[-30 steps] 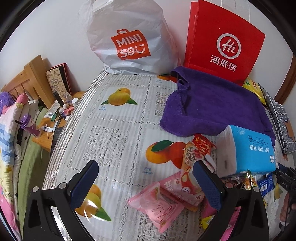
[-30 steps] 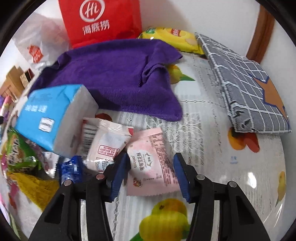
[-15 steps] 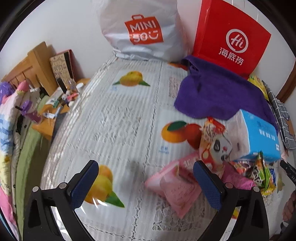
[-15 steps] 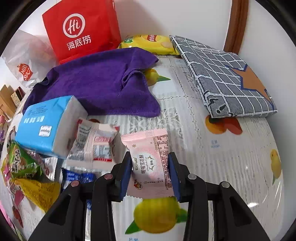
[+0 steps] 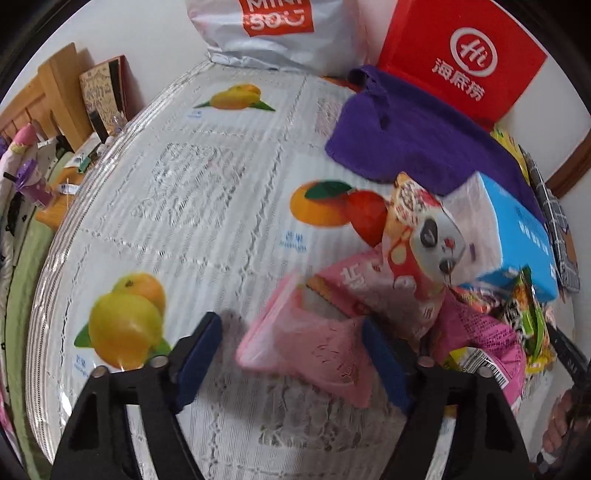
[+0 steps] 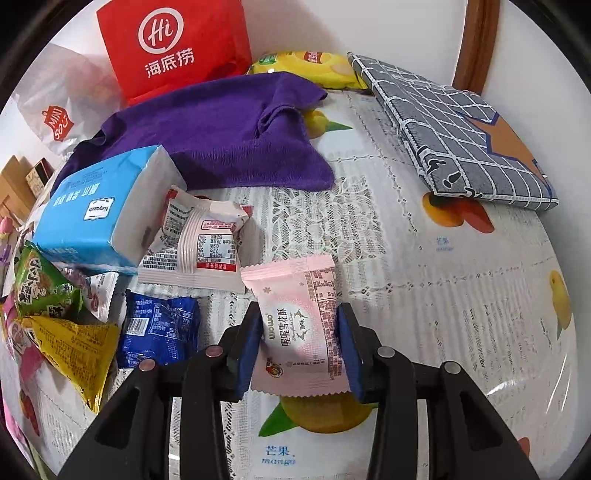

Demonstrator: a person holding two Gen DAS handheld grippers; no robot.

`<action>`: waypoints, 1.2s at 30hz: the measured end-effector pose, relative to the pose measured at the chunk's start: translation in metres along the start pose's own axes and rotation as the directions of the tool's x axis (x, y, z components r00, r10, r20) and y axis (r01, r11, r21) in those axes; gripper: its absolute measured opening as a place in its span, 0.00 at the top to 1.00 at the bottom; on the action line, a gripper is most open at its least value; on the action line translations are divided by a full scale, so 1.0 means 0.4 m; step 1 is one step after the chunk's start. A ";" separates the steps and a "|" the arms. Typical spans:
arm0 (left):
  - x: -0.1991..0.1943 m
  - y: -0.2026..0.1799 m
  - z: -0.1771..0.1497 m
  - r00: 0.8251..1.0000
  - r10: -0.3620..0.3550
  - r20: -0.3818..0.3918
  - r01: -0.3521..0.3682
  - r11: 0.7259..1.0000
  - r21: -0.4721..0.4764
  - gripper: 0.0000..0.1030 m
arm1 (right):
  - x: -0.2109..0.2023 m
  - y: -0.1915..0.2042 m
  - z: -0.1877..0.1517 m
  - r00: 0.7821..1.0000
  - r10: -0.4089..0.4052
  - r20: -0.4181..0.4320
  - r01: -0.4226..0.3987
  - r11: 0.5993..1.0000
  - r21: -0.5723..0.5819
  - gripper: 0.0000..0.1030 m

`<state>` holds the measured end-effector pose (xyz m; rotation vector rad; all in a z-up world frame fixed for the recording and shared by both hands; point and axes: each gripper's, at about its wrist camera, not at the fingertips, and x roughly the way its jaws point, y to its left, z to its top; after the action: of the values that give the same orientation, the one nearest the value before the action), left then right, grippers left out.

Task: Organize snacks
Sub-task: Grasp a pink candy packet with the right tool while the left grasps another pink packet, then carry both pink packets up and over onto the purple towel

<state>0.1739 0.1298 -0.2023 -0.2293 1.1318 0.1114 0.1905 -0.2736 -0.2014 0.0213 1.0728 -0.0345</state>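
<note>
A heap of snack packets lies on a fruit-print tablecloth [image 5: 207, 206]. In the left wrist view, my left gripper [image 5: 291, 325] hangs low over a pink packet [image 5: 306, 347]. Its jaws are closing with the packet between them. The right pad touches the packet and the left pad stands just clear of it. A panda-print packet [image 5: 417, 236] lies behind. In the right wrist view, my right gripper [image 6: 299, 314] grips a pale pink packet [image 6: 299, 332]. Its jaws are opening by a trace, and both pads still press on the packet's sides.
A blue tissue pack [image 6: 96, 210], a white packet [image 6: 199, 247], a blue packet [image 6: 159, 328] and yellow and green packets lie to the left. A purple towel [image 6: 221, 129], a red bag [image 6: 173, 48], a white bag [image 5: 277, 29] and a folded checked cloth [image 6: 461, 129] stand behind. A hand [image 5: 557, 424] shows.
My left gripper sank toward the pink packet and its jaws narrowed around it. My right gripper closed on the pale pink packet and carried it away from the tissue pack.
</note>
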 end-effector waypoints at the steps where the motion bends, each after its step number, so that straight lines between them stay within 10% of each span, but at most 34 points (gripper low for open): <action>1: -0.001 -0.002 0.002 1.000 -0.001 0.007 0.001 1.000 0.008 0.55 | 0.001 -0.002 -0.001 1.000 0.003 0.002 -0.003 1.000 0.005 0.59; 12: 0.001 -0.014 -0.011 0.999 -0.007 0.032 0.005 0.999 0.052 0.32 | -0.002 0.009 -0.016 0.999 -0.002 0.047 0.003 1.000 -0.025 0.46; 18: -0.018 -0.037 -0.038 0.999 -0.039 0.038 0.034 0.994 0.108 0.71 | -0.009 0.014 -0.035 0.999 -0.001 0.050 0.002 0.999 -0.034 0.47; 36: -0.175 -0.050 -0.059 0.990 -0.072 0.125 0.056 0.990 0.130 0.73 | -0.163 0.025 -0.062 0.992 0.029 0.122 -0.030 1.000 0.007 0.59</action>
<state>0.1275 0.1066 -0.1459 -0.1439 0.9977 -0.0028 0.1381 -0.2618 -0.1558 0.0426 0.9500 -0.0139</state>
